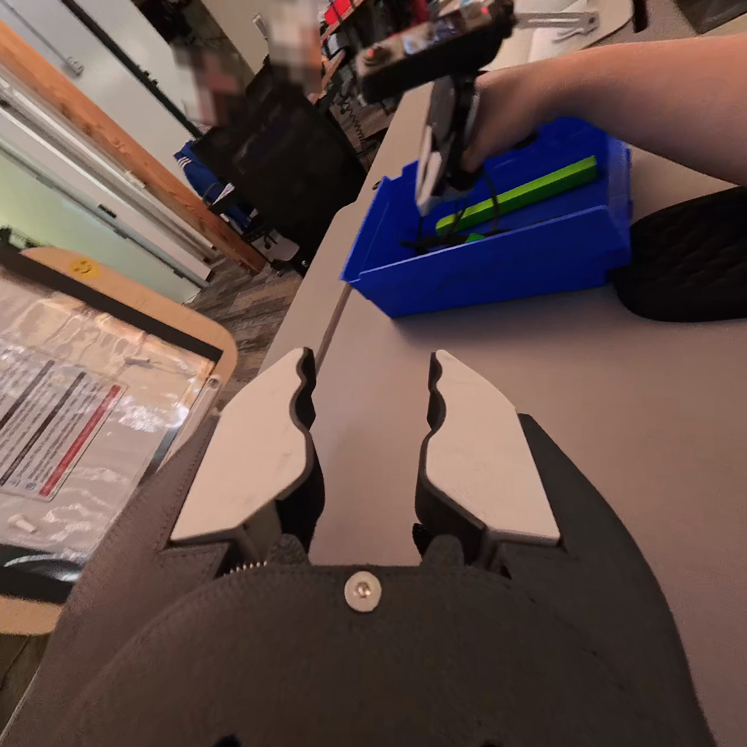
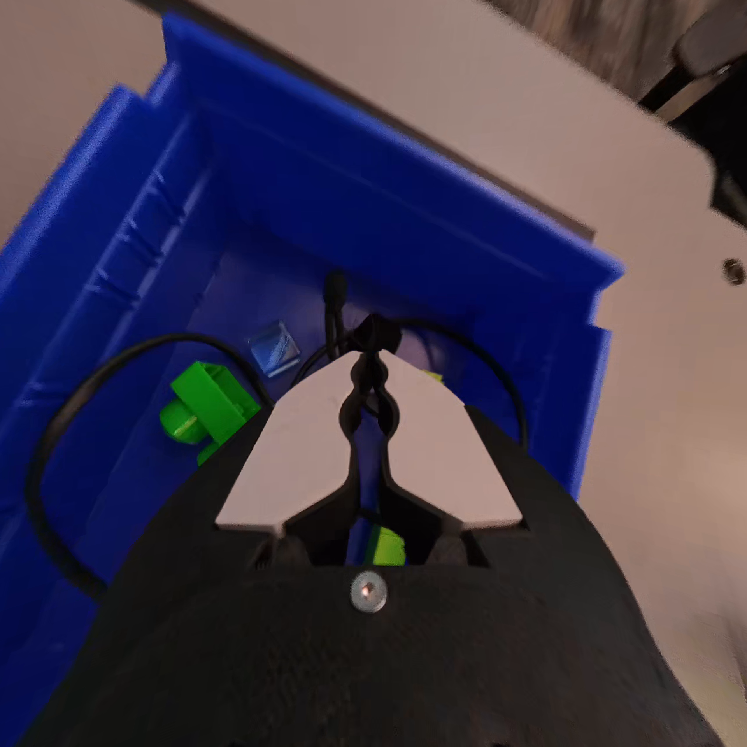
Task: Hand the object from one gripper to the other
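Down inside the blue bin, the right gripper is pinching a thin black cable between its closed fingertips, cable loops arching to either side. Meanwhile the left gripper is hovering wide open over the grey table, well apart.

A bright blue bin held a thin black cable, a lime green block and a pale translucent blue square. In the left wrist view, upper right, a long lime green bar lay in the bin on a pale grey table. Both grippers had black bodies with pale grey fingers.
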The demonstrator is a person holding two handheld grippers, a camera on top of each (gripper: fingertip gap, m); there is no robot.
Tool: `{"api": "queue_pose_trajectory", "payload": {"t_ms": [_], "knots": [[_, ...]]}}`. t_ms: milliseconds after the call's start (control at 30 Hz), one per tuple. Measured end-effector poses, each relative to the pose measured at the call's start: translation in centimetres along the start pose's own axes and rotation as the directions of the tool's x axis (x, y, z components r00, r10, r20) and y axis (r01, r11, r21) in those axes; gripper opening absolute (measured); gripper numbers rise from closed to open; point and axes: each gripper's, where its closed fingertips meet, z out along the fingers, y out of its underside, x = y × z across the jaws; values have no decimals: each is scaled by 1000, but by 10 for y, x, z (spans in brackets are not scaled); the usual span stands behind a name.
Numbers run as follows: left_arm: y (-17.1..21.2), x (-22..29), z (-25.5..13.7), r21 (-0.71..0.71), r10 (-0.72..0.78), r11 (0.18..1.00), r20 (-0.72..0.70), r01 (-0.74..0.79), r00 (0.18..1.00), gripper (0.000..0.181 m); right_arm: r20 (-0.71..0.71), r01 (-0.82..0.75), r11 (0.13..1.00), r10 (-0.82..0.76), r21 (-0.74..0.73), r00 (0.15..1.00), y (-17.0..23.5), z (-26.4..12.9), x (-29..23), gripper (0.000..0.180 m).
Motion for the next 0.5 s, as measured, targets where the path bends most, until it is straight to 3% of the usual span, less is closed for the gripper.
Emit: {"api": "queue_pose_trajectory", "payload": {"t_ms": [133,233,367,500], "knots": [[11,-31,-14,-63,-43,997,111,50,993,51,92,-14,992,26,-127,995,20,-2,-12,26],[22,-57,-36,-104,-86,989,183,106,979,51,87,-4,987,18,-162,996,24,-21,-9,29],[55,-88,-79,-227,-169,946,271,234,948,52,10,34,999,-34,-34,999,1,-62,0,28],[120,-119,-134,-400,-229,811,455,427,861,57,-53,68,983,-59,170,997,-36,-107,0,28]]}}
